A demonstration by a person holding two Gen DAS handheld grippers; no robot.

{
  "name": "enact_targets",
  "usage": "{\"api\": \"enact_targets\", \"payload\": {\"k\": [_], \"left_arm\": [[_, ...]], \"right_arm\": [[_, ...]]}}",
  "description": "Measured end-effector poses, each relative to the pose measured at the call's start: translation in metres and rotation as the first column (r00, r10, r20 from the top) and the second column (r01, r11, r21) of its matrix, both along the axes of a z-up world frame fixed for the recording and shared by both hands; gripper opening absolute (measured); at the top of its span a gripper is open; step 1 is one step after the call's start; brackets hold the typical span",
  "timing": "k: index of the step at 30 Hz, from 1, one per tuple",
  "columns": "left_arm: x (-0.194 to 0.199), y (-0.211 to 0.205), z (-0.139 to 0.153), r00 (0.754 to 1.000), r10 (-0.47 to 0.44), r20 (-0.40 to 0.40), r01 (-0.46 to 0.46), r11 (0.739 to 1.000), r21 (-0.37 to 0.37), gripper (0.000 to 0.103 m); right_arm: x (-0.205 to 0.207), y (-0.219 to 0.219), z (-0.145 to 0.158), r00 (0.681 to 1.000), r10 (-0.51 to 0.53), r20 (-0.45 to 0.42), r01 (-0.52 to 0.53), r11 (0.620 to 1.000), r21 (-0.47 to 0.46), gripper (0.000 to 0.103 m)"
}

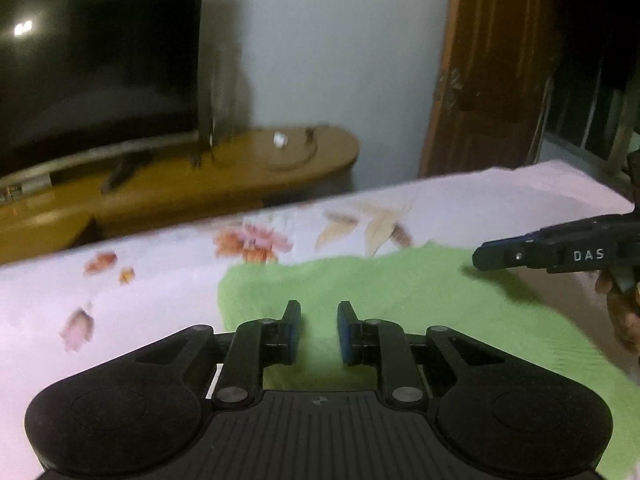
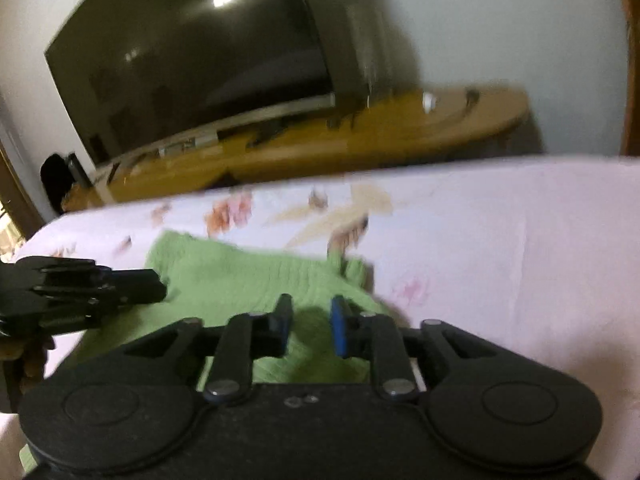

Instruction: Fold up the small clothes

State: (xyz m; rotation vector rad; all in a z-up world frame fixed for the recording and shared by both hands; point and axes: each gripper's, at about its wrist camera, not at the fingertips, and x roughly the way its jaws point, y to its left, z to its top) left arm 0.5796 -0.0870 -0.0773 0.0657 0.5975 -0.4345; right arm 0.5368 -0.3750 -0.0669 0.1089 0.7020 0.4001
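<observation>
Now | floral sheet [image 1: 168,280] under green garment [image 1: 400,292] | TV [image 1: 96,52] on wooden stand [image 1: 224,184] | both grippers' fingers spread

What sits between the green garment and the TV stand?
Only the floral sheet and its far edge; nothing rests on that stretch between the green garment and the TV stand. Both wrist views show it.

Both the left gripper [image 1: 319,314] and the right gripper [image 2: 311,307] hovered above the green cloth [image 1: 400,296], jaws parted and empty.
</observation>
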Motion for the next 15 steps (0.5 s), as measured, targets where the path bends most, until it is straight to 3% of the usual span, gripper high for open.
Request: {"api": "enact_targets", "payload": {"k": [2, 3, 4, 6, 8, 11, 15], "left_arm": [[-0.015, -0.003, 0.003, 1.000, -0.019, -0.007, 0.018, 1.000, -0.015, 0.019], [-0.016, -0.007, -0.003, 0.999, -0.027, -0.032, 0.027, 1.000, -0.005, 0.031], [-0.012, -0.013, -0.013, 0.997, -0.020, -0.068, 0.022, 0.999, 0.030, 0.035], [-0.015, -0.028, -0.021, 1.000, -0.010, -0.025, 0.012, 0.996, 0.091, 0.037], [-0.015, -0.034, -0.013, 0.999, 0.009, -0.035, -0.006, 0.994, 0.110, 0.039], [-0.022, -0.037, -0.004, 0.999, 0.004, -0.038, 0.000, 0.994, 0.110, 0.042], [-0.042, -0.039, 0.006, 1.000, -0.004, -0.023, 0.007, 0.992, 0.129, 0.042]], "right_arm": [[-0.019, 0.002, 0.012, 0.998, 0.039, 0.051, -0.039, 0.999, 0.014, 0.026], [-0.028, 0.006, 0.015, 0.996, 0.060, 0.062, -0.061, 0.998, 0.012, 0.025], [-0.027, 0.010, 0.013, 0.996, 0.071, 0.056, -0.071, 0.997, -0.008, 0.027], [-0.020, 0.021, -0.009, 0.996, 0.077, -0.047, -0.081, 0.992, -0.094, 0.027], [-0.021, 0.022, -0.012, 0.998, 0.049, -0.034, -0.052, 0.995, -0.083, 0.028], [-0.031, 0.019, 0.001, 0.999, 0.026, -0.034, -0.028, 0.998, -0.054, 0.042], [-0.051, 0.019, 0.015, 0.999, 0.039, 0.002, -0.039, 0.998, -0.056, 0.041]]}}
